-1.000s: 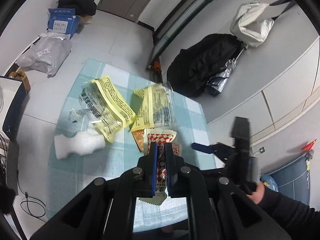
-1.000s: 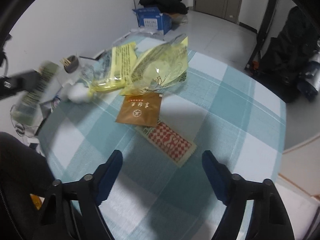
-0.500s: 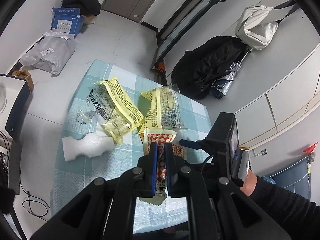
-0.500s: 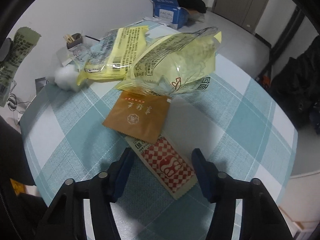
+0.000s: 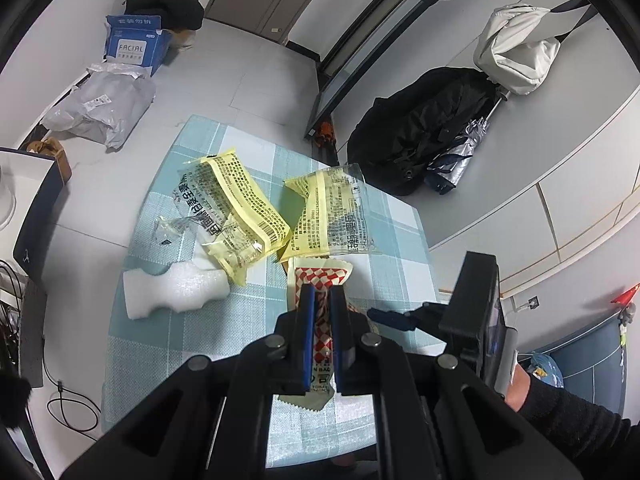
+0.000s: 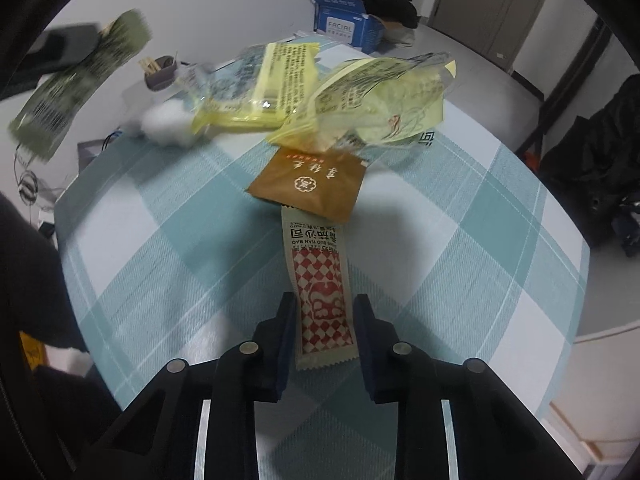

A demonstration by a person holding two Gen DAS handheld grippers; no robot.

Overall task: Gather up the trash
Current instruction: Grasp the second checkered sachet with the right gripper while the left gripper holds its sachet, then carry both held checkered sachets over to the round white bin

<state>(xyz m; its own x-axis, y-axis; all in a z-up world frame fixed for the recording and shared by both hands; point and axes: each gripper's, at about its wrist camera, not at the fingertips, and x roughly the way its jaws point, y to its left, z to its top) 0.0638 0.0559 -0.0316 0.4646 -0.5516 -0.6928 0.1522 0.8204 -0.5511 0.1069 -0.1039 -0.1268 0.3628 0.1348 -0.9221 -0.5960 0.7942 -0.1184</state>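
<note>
My left gripper (image 5: 322,312) is shut on a red-and-white checkered sachet (image 5: 320,280) and holds it above the table; it shows blurred at the upper left of the right wrist view (image 6: 80,80). My right gripper (image 6: 325,312) is open, low over the table, with a second checkered sachet (image 6: 320,280) lying flat between its fingers. A brown sachet (image 6: 308,182) lies just beyond it. Two yellow plastic wrappers (image 5: 236,216) (image 5: 332,216) and a white foam piece (image 5: 172,288) lie further on the checkered tablecloth (image 5: 192,336).
A small cup of toothpicks (image 6: 160,72) stands by the table's far left edge. On the floor are a blue box (image 5: 134,44), a grey parcel bag (image 5: 100,108), and black bags (image 5: 420,128) by the wall.
My right gripper has moved forward and down, narrowing around the checkered sachet on the table. My left gripper has kept its sachet and risen slightly.
</note>
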